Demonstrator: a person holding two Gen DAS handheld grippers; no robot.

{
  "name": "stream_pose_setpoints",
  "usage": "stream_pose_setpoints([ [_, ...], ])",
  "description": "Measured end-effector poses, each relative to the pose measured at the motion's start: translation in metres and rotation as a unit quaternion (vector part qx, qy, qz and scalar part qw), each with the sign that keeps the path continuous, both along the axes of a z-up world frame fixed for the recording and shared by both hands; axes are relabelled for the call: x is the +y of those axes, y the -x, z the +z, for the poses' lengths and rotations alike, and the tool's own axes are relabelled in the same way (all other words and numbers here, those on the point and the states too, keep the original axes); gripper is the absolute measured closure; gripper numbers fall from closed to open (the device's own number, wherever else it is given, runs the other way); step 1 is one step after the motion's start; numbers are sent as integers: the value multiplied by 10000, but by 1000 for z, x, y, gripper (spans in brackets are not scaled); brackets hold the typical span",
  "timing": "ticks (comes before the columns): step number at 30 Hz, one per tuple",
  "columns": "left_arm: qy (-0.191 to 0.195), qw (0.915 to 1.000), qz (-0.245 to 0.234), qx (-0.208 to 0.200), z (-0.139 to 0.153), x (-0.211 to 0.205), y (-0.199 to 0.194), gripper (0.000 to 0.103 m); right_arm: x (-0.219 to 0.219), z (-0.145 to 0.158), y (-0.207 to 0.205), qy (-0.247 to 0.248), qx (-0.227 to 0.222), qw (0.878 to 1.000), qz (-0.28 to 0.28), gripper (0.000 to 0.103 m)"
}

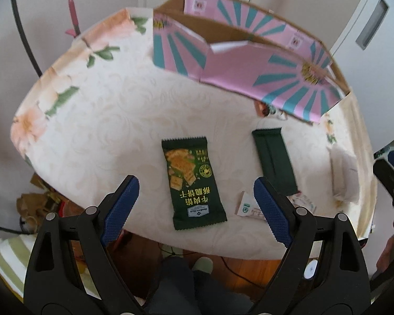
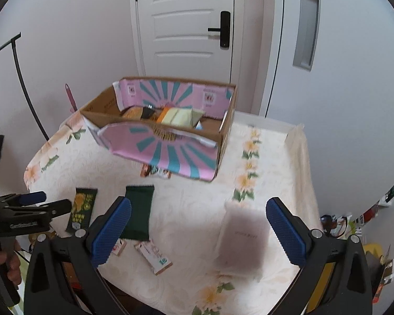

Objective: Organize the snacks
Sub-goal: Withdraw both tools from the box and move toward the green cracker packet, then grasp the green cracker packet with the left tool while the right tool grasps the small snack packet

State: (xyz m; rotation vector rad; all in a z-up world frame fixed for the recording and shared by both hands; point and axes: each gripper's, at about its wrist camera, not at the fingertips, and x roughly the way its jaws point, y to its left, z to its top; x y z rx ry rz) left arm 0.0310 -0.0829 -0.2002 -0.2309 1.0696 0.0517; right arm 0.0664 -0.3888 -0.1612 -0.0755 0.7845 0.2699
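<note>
While both hand-held tools hang over the floral cream tablecloth (image 1: 105, 120), the left gripper (image 1: 195, 204) stands wide apart above a dark green cracker packet with yellow print (image 1: 194, 181), not touching it. The right gripper (image 2: 198, 232) is likewise spread and empty, with a plain dark green packet (image 2: 138, 211) beside its left finger. Behind them sits the pink-and-teal cardboard box (image 2: 176, 155), snacks inside.
</note>
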Motion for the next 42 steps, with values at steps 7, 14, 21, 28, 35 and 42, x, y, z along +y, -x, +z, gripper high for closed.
stream_pose_setpoints([
  [7,-203,9998,-86,7,-27,-10,-9,19,10,-33,11,37,142,9998,132,1],
  [14,-333,9994,-121,14,-38,-12,-16,35,29,-54,18,162,88,9980,606,1],
  [21,-650,9978,-158,16,-38,-15,-14,59,41,-69,19,352,101,9942,1010,1],
  [28,-602,9980,-184,27,-37,-12,-14,60,48,-84,19,534,217,9858,1579,23],
  [35,-532,9984,-175,11,-37,-14,-14,60,52,-104,18,714,425,9774,1945,48],
  [42,-501,9986,-185,-58,-31,-14,-12,60,57,-104,23,685,378,9685,2364,75],
])
